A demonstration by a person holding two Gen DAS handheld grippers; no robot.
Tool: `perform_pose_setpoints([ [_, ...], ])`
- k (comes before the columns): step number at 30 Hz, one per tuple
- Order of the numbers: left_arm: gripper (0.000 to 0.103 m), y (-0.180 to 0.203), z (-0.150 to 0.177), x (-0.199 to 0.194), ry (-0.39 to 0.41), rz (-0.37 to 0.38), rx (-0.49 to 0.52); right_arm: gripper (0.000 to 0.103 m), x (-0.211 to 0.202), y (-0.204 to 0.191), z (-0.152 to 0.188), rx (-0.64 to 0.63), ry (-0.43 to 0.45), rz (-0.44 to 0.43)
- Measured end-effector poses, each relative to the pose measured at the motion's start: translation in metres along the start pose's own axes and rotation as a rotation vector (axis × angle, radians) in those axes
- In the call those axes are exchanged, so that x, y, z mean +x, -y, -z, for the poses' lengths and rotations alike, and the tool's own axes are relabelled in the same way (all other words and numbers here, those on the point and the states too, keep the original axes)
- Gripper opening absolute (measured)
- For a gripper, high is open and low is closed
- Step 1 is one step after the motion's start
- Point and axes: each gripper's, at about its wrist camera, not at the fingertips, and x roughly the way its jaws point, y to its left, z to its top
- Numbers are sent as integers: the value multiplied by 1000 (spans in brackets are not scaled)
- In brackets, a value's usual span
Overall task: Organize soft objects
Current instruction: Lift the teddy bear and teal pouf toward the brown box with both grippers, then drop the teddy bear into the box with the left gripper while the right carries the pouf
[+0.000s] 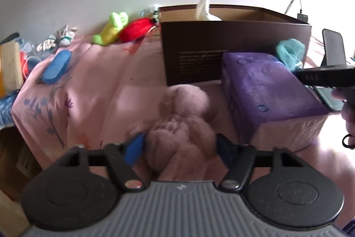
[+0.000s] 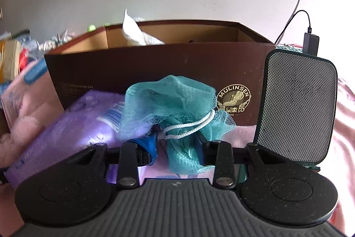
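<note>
A pink plush toy [image 1: 182, 123] lies on the bed between the left claw's [image 1: 178, 144] spread jaws, not yet gripped; the right claw [image 2: 177, 148] pinches a teal mesh sponge [image 2: 177, 103]. One white cloth [image 1: 205, 9] sits in the brown box [image 1: 233, 46]; several toys remain scattered on the pink floral bedsheet [image 1: 88, 81] by a white wall.

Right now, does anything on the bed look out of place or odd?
Mostly scattered softness: a green plush and a red plush lie loose by the wall, outside the brown box. A white cloth sticks up over the box's rim. Nothing looks spilled or damaged.
</note>
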Motion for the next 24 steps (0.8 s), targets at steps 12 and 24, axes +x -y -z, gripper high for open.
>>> perform_pose_setpoints([
  [12, 58, -2, -11, -32, 70, -38, -115, 0, -36, 13, -5, 33, 145, -80],
  [24, 58, 1, -80, -71, 244, 40, -178, 0, -82, 26, -55, 13, 309, -162],
])
